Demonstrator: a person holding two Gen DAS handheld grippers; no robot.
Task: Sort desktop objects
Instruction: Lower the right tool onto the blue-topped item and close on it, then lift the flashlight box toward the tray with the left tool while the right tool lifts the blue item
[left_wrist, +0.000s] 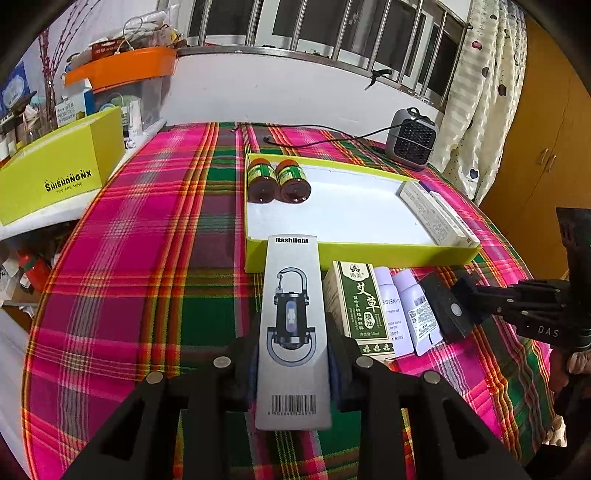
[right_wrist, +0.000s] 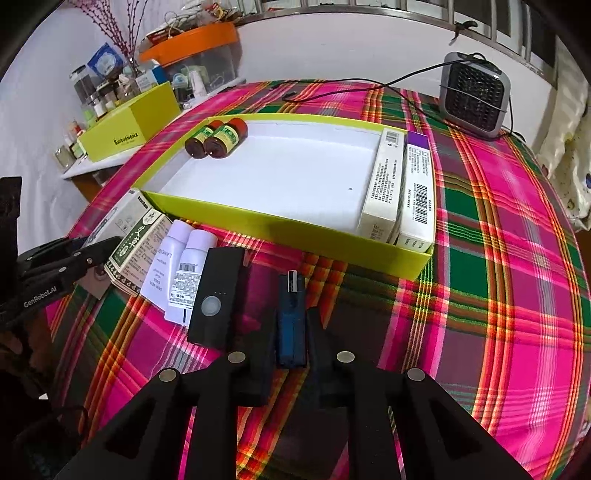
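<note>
My left gripper (left_wrist: 291, 354) is shut on a long grey flashlight box (left_wrist: 291, 332), whose far end reaches the front wall of the yellow-green tray (left_wrist: 354, 254). In the right wrist view my right gripper (right_wrist: 291, 332) is shut on a small blue USB stick (right_wrist: 291, 317) just above the plaid cloth. To its left a black device with a round button (right_wrist: 214, 295) lies on the cloth. Beside that are two white tubes (right_wrist: 184, 266) and a green herbal-oil box (right_wrist: 138, 247). The tray holds two brown bottles (left_wrist: 277, 181) and two white cartons (right_wrist: 399, 184).
A grey fan heater (right_wrist: 474, 94) with a black cable stands at the table's far right. A yellow-green lid (left_wrist: 55, 173) and a cluttered shelf with an orange-lidded bin (left_wrist: 122, 66) sit off the table's left side. The tray's white floor (right_wrist: 280, 173) is bare in the middle.
</note>
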